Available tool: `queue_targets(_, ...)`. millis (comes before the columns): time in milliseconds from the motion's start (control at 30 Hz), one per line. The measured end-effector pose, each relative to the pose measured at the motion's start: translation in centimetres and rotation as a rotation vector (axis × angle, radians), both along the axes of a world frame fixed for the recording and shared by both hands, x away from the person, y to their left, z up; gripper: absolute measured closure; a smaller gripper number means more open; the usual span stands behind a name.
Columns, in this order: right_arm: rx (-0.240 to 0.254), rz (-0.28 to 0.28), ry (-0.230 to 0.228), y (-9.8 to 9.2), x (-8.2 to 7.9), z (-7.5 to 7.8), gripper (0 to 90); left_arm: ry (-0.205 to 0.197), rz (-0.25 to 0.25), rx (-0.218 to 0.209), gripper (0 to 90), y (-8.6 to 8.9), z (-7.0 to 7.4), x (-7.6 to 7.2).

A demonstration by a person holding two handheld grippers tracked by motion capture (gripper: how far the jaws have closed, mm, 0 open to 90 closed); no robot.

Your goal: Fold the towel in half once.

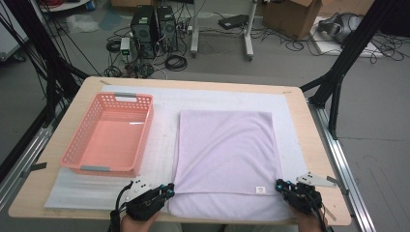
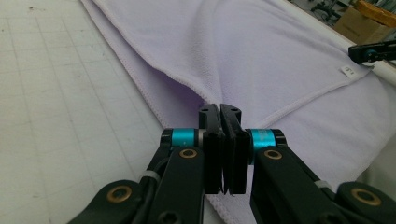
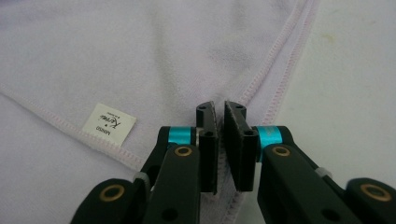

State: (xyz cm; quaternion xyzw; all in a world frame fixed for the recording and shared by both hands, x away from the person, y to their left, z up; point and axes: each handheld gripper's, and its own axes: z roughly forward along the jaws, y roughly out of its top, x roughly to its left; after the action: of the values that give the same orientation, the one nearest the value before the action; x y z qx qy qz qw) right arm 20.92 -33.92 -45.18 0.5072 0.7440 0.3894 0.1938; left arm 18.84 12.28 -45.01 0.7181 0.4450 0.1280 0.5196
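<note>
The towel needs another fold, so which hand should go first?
Probably neither alone: the left hand-held gripper and right hand-held gripper each pinch a near corner of the towel. Both look equally placed to lift together.

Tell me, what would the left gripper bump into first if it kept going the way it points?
Probably just more of the lilac towel it is pinching; the left gripper points across it, toward the right gripper, though depth is unclear.

Matt, soft lilac cloth towel [image 1: 225, 150]; glossy plastic basket [image 1: 77, 140], seemingly.
</note>
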Motion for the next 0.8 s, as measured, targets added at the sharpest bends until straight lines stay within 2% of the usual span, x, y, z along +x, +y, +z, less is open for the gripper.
queue_targets(67,-0.028,0.005,-0.016,0.2,-0.1,0.1,86.1,-0.004,0.001,-0.009,87.4,0.0,0.1,-0.1)
queue_targets(100,-0.026,0.003,-0.017,0.2,-0.2,0.2,86.5,-0.008,-0.001,-0.015,87.4,0.0,0.2,-0.1)
queue_targets(300,0.024,0.004,-0.035,-0.6,-1.6,1.4,87.2,-0.004,-0.011,-0.042,87.6,0.5,0.6,-0.4)
queue_targets(433,0.034,0.007,-0.045,-1.2,-3.2,2.6,87.4,-0.005,-0.019,-0.059,87.6,1.1,0.9,-1.4)
queue_targets(500,0.051,0.008,-0.044,-1.6,-3.8,2.9,87.4,-0.005,-0.026,-0.057,87.6,1.2,0.9,-2.1)
queue_targets(600,0.039,0.016,-0.029,-1.6,-4.8,2.9,87.4,-0.003,-0.045,-0.041,87.6,1.1,0.8,-3.1)
queue_targets(800,0.01,0.036,-0.03,-1.8,-6.8,2.7,87.4,0.013,-0.077,-0.011,87.6,1.0,0.4,-4.6)
